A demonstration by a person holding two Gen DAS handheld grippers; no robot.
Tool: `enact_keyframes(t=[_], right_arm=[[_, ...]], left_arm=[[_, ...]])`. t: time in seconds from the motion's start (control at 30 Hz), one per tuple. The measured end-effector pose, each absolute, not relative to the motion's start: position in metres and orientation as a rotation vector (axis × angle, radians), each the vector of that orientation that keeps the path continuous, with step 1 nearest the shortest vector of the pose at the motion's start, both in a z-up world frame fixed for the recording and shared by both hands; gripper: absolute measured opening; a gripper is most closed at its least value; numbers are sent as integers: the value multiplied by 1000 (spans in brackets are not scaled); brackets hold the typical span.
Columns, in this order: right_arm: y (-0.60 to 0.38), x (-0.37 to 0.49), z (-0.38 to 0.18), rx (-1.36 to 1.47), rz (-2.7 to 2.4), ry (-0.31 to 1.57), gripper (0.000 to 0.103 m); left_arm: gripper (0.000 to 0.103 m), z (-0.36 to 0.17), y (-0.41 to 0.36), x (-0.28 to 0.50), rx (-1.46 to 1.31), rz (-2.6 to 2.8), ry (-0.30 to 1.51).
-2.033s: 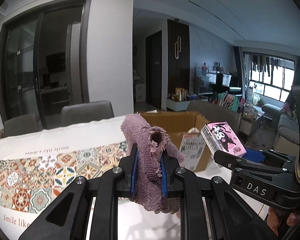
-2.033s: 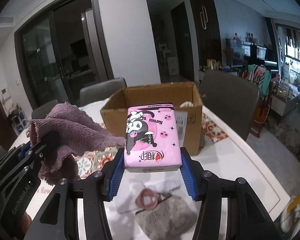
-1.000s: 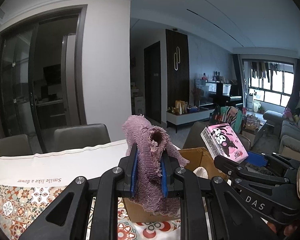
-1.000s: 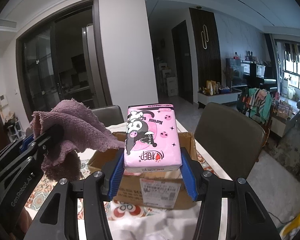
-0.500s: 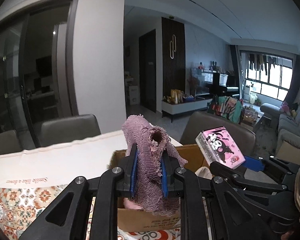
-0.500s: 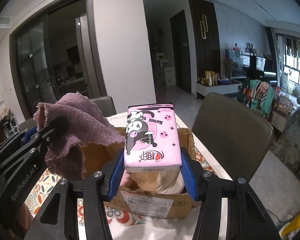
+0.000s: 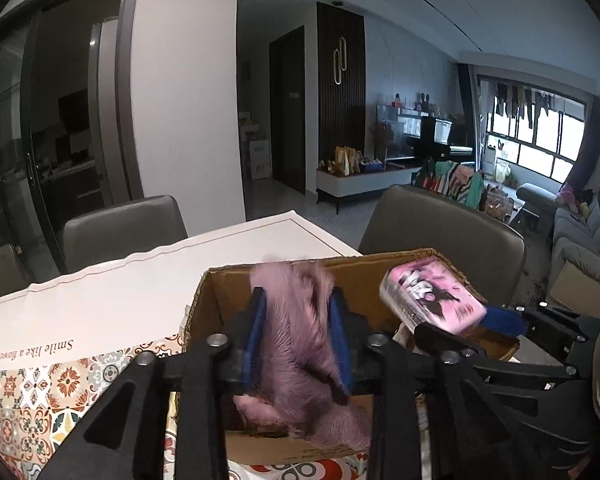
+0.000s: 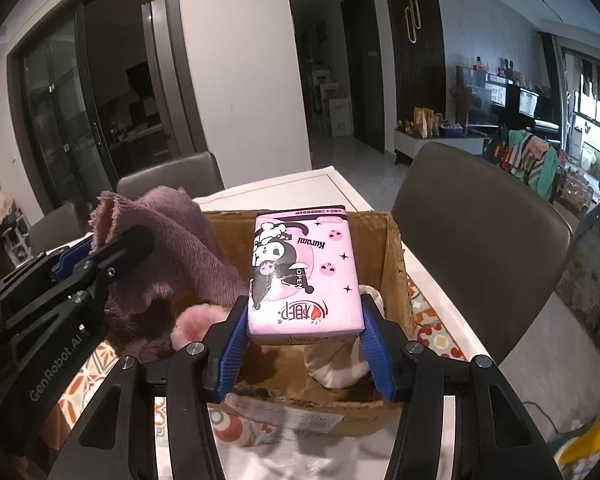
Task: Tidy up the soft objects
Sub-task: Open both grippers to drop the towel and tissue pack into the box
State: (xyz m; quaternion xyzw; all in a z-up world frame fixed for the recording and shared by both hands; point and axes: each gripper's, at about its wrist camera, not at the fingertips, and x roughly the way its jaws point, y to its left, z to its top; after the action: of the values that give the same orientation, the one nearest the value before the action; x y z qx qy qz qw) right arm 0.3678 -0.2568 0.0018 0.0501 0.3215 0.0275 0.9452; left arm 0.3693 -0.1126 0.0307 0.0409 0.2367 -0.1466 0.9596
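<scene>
My left gripper (image 7: 298, 336) holds a mauve fuzzy cloth (image 7: 300, 344) over the open cardboard box (image 7: 216, 304); its jaws look a little spread and the cloth is blurred between them. In the right wrist view the cloth (image 8: 172, 256) hangs from the left gripper (image 8: 112, 248) above the box (image 8: 392, 264). My right gripper (image 8: 304, 332) is shut on a pink Kuromi tissue pack (image 8: 304, 276), held over the box. The pack also shows in the left wrist view (image 7: 432, 300). A pink plush piece (image 8: 196, 320) and a white soft item (image 8: 336, 364) lie inside the box.
The box stands on a white table (image 7: 120, 292) with a patterned tile mat (image 7: 40, 392). Grey chairs stand behind (image 7: 120, 228) and to the right (image 8: 476, 216). A yellow object (image 8: 588, 440) lies on the floor at lower right.
Both grippers have come down over the box. The mauve cloth has slid lower between the left jaws, which stand wider apart than before. The tissue pack stays held.
</scene>
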Motion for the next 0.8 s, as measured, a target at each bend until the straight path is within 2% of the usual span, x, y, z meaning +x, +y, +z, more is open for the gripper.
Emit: enact_keyframes(t=[0.1,0.8], right_arm=[[-256,368,2,82,43,645,57],[-247,325,30,68,31,572,58]], left_arm=[[48,30,-114,371,90,-292,474],[48,46,-91,318,112,-239,410]])
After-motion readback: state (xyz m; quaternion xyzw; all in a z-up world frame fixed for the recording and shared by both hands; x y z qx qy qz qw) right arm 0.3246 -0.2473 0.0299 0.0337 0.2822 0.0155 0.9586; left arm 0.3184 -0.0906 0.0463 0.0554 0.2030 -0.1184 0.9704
